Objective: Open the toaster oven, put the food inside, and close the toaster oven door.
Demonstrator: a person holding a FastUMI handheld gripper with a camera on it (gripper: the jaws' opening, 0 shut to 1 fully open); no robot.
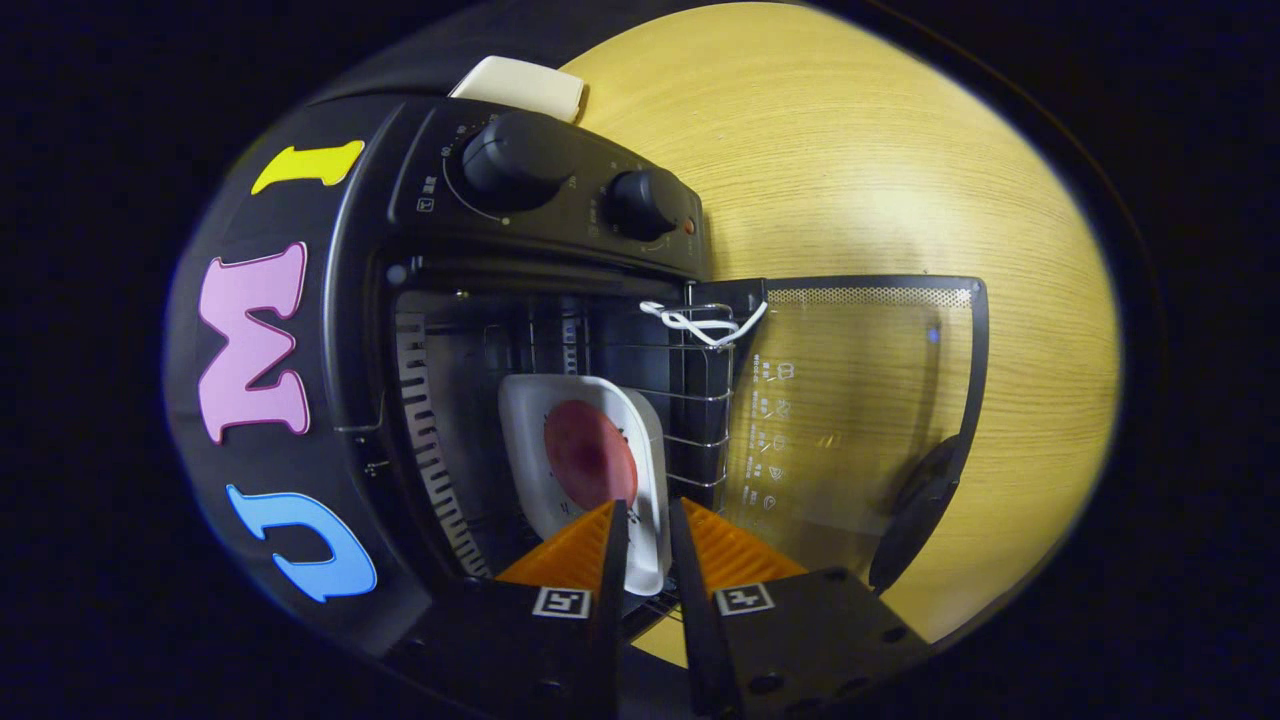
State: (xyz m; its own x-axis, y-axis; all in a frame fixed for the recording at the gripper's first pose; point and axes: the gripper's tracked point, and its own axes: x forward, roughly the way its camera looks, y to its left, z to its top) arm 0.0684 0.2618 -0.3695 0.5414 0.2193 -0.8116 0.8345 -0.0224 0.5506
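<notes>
Plate in the oven, my gripper on its rim

My gripper (648, 515) is narrowed onto the near rim of the white plate (640, 470), both fingers seemingly pinching it; the plate, carrying the round reddish food (590, 452), sits on the rack inside the toaster oven (380, 300). The glass door (860, 400) lies open beside it over the tabletop (850, 150). Pulling back before releasing could drag the plate out. The rack's far end is too dark to judge.
</notes>
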